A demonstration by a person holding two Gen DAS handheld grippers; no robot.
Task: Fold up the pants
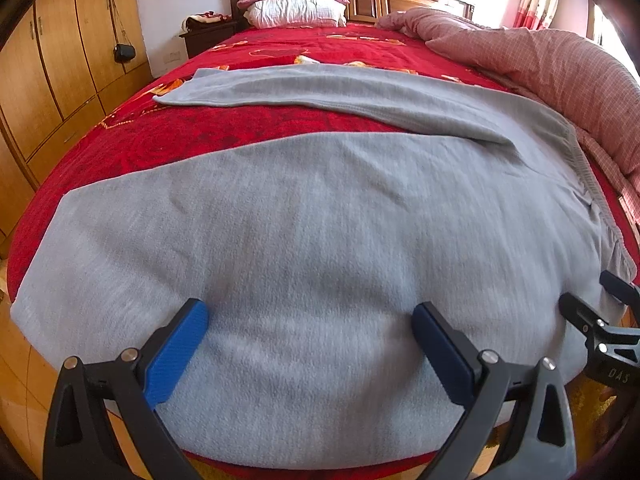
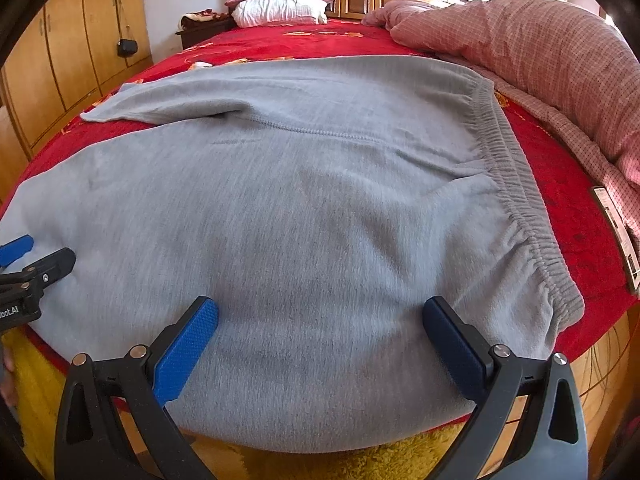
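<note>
Grey sweatpants (image 1: 320, 216) lie spread flat on the red bed, one leg near the front edge, the other leg (image 1: 280, 88) angled farther back. The elastic waistband (image 2: 516, 184) is at the right. My left gripper (image 1: 310, 344) is open, its blue pads wide apart over the near leg. My right gripper (image 2: 320, 340) is open over the hip area near the waistband. Each gripper shows at the other view's edge: the right one (image 1: 600, 320), the left one (image 2: 36, 264). Neither holds cloth.
The red patterned bedspread (image 1: 200, 136) covers the bed. A pink checked quilt (image 2: 540, 52) is bunched along the right side. White pillows (image 1: 296, 4) lie by the headboard. Wooden wardrobes (image 1: 52, 64) stand at the left. A yellow rug (image 2: 360, 460) lies on the floor below.
</note>
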